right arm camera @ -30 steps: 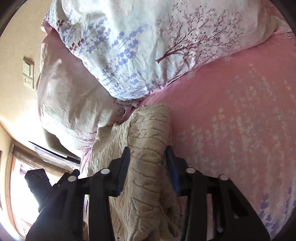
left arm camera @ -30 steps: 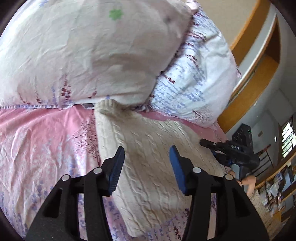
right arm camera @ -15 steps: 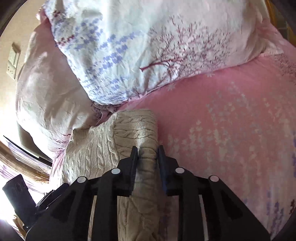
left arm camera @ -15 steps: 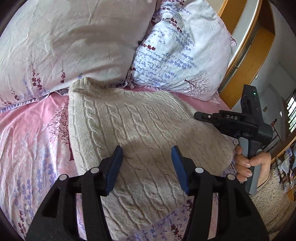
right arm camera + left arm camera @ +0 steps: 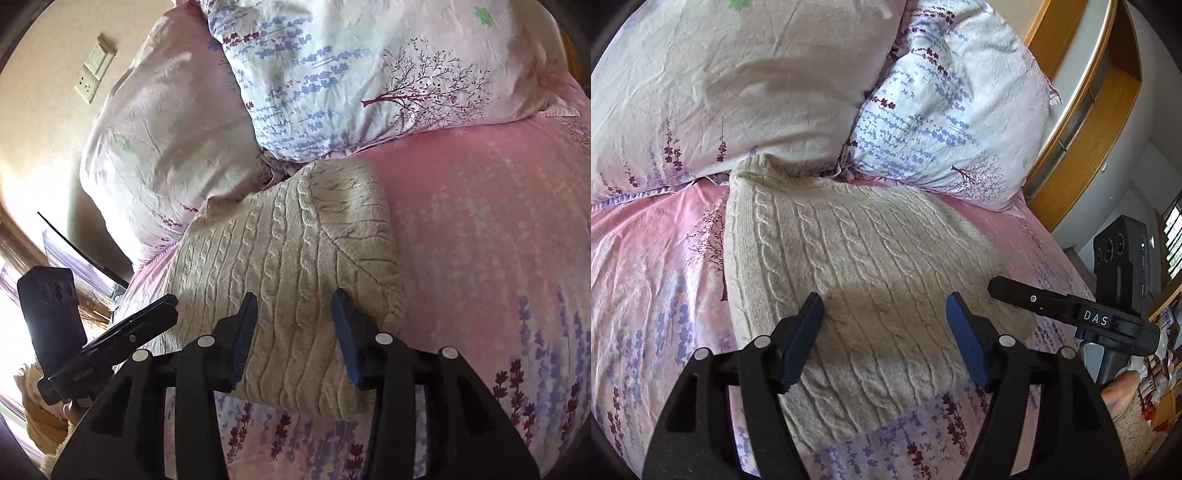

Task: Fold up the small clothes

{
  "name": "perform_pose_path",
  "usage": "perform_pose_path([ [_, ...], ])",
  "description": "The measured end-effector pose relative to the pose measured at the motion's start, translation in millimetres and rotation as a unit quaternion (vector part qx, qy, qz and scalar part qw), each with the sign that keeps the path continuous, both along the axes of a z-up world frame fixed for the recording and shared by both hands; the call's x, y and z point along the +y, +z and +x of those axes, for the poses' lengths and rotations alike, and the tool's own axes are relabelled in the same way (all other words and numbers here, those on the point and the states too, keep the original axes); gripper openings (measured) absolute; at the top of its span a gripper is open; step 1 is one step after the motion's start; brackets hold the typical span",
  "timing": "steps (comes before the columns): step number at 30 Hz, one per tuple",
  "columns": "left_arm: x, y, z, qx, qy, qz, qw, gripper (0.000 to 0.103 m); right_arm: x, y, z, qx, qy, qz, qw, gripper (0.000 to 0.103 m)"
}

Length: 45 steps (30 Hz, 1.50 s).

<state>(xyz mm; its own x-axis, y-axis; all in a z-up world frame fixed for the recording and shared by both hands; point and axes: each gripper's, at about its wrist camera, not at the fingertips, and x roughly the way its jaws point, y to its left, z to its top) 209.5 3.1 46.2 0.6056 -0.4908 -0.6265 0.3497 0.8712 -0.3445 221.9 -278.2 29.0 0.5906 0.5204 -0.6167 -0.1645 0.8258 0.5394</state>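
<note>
Sweater (image 5: 871, 280) lies folded on the pink bedsheet (image 5: 646, 280), its far edge touching the pillows (image 5: 746, 85). Your left gripper (image 5: 884, 325) and right gripper (image 5: 293, 314) have just been opening, jaws apart above the knit and gripping nothing. This fold looks finished; next you probably need one more fold or a smoothing.

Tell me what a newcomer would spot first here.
A folded cream cable-knit sweater lies on the pink floral bedsheet, its top edge against two floral pillows. Both the left gripper and the right gripper hover over it, jaws just opened, holding nothing.
</note>
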Motion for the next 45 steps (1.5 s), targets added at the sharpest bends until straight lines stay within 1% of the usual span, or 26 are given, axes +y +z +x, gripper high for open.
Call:
perform_pose_path([
  [1,3.6,3.8,-6.3,-0.006,0.003,-0.002,1.0000,0.069,-0.7,7.0,-8.3,-0.009,-0.005,-0.011,1.000,0.057],
  [2,7.1,7.0,-13.5,-0.015,0.011,0.005,0.9998,0.070,-1.7,13.9,-17.4,-0.023,-0.013,-0.028,0.999,0.073],
  [3,10.6,9.6,-21.8,-0.024,0.021,0.018,0.9993,0.074,-2.1,20.4,-26.5,-0.041,-0.022,-0.047,0.998,0.081],
  [4,14.3,10.2,-29.4,-0.030,0.032,0.031,0.9986,0.079,-0.5,26.4,-37.2,-0.062,-0.033,-0.069,0.995,0.092],
  [5,18.4,9.5,-36.5,-0.033,0.043,0.043,0.9976,0.080,1.8,29.7,-45.2,-0.079,-0.041,-0.087,0.992,0.098],
  [6,23.1,6.9,-43.7,-0.030,0.057,0.055,0.9964,0.083,3.6,33.1,-55.9,-0.094,-0.049,-0.103,0.989,0.101],
  [7,27.9,3.7,-49.4,-0.024,0.071,0.063,0.9952,0.085,4.8,34.5,-63.3,-0.102,-0.054,-0.115,0.987,0.102],
  [8,33.0,-0.3,-55.3,-0.018,0.082,0.067,0.9942,0.086,6.6,35.0,-70.8,-0.108,-0.058,-0.125,0.985,0.102],
  [11,44.5,-13.5,-70.3,0.006,0.118,0.079,0.9899,0.090,14.3,31.8,-86.1,-0.111,-0.057,-0.148,0.981,0.102],
  [15,46.8,-25.4,-85.2,0.020,0.156,0.119,0.9804,0.098,28.6,19.9,-97.1,-0.087,-0.039,-0.166,0.982,0.102],
  [17,45.4,-30.5,-90.1,0.024,0.168,0.135,0.9762,0.100,36.8,10.7,-99.0,-0.071,-0.030,-0.179,0.981,0.102],
  [21,39.8,-40.3,-89.6,0.040,0.160,0.142,0.9760,0.101,51.3,-6.5,-96.7,-0.045,-0.030,-0.230,0.972,0.102],
  [22,37.5,-42.8,-88.1,0.046,0.161,0.149,0.9746,0.101,53.9,-10.2,-95.8,-0.038,-0.028,-0.239,0.970,0.102],
  [24,33.8,-48.2,-85.4,0.056,0.160,0.165,0.9716,0.101,56.1,-15.8,-94.8,-0.026,-0.024,-0.247,0.968,0.102],
  [26,30.5,-53.1,-83.6,0.063,0.157,0.172,0.9704,0.101,56.1,-17.9,-95.2,-0.020,-0.022,-0.249,0.968,0.102],
  [30,24.5,-56.6,-86.1,0.053,0.157,0.197,0.9664,0.101,54.1,-22.1,-93.4,-0.002,-0.026,-0.254,0.967,0.102],
  [34,25.4,-56.5,-86.0,0.052,0.157,0.194,0.9670,0.101,53.3,-26.4,-91.4,0.012,-0.024,-0.258,0.966,0.102],
  [39,25.6,-56.7,-86.0,0.053,0.157,0.193,0.9671,0.101,57.8,-28.6,-90.4,0.016,-0.021,-0.280,0.960,0.102],
  [45,25.4,-57.3,-85.6,0.053,0.156,0.194,0.9670,0.101,58.0,-28.3,-90.7,0.016,-0.021,-0.279,0.960,0.102],
])
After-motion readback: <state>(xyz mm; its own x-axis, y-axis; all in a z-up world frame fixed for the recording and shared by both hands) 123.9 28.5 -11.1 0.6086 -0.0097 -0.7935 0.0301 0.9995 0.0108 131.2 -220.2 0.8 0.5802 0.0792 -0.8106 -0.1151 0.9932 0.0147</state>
